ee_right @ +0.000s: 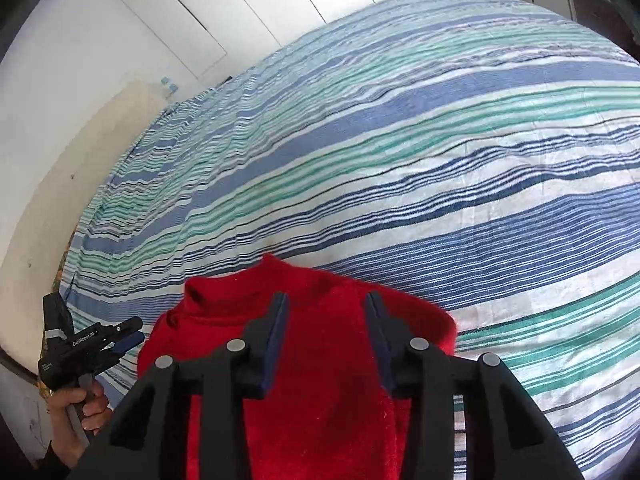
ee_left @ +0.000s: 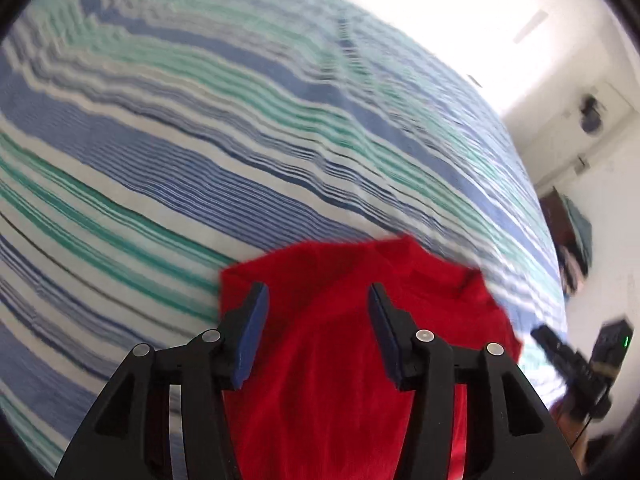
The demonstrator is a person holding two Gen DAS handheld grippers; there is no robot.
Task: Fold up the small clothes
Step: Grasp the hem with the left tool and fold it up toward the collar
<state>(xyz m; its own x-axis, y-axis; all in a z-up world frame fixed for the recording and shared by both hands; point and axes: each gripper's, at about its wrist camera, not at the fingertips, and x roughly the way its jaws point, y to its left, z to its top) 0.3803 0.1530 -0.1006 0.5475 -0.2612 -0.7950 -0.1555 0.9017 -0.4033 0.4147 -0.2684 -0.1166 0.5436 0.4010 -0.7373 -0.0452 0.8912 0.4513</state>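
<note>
A red knitted garment (ee_left: 352, 344) lies folded on the striped bed cover (ee_left: 200, 168), its collar end pointing away from both cameras. My left gripper (ee_left: 316, 292) hangs open over it, blue pads apart, with only flat cloth under the gap. In the right wrist view the same red garment (ee_right: 320, 360) fills the lower middle. My right gripper (ee_right: 326, 300) stands open above it, pinching nothing. The left gripper (ee_right: 134, 332) shows at the garment's left edge, held by a hand (ee_right: 80, 404). The right gripper (ee_left: 560, 352) appears blurred at the far right of the left wrist view.
The bed cover (ee_right: 440, 152) stretches wide beyond the garment. White wardrobe doors (ee_right: 180, 12) and a cream wall (ee_right: 52, 184) border the bed's left edge. Dark furniture (ee_left: 564, 224) stands past the bed's right side.
</note>
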